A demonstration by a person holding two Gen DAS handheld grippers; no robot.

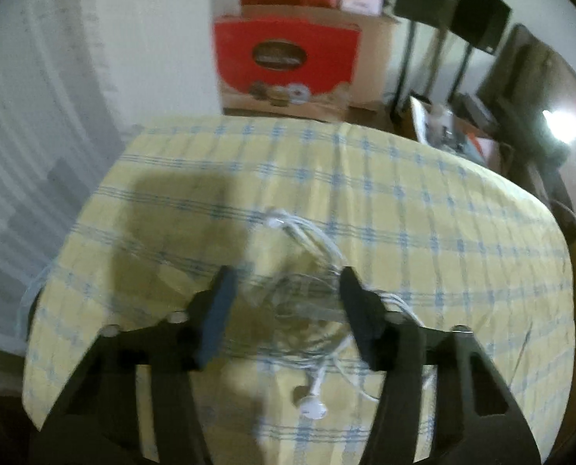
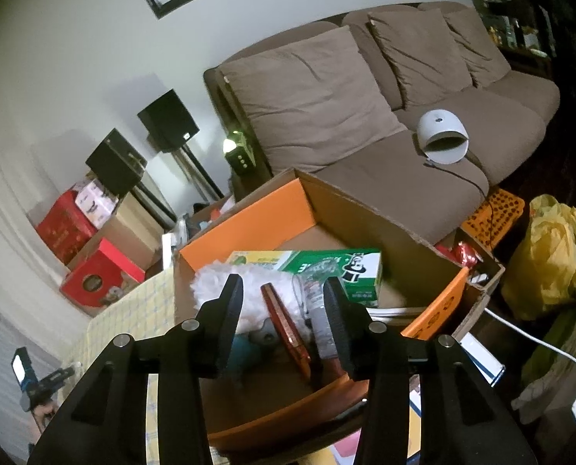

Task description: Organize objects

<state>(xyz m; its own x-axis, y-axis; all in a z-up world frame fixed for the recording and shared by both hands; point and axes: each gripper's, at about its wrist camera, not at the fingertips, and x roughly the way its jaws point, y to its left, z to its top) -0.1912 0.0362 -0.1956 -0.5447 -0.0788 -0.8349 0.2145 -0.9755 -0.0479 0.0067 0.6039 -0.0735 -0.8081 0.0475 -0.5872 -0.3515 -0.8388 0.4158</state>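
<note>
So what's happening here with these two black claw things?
Someone is tidying up with a pair of hand-held tongs. The left tongs hang over a tangle of white earphones lying on the yellow checked tablecloth, with the cable between the jaws, though the blurred picture does not show whether they grip it. The right tongs are open and empty above a cardboard box that already holds a green carton, something white and fluffy and a few other bits.
</note>
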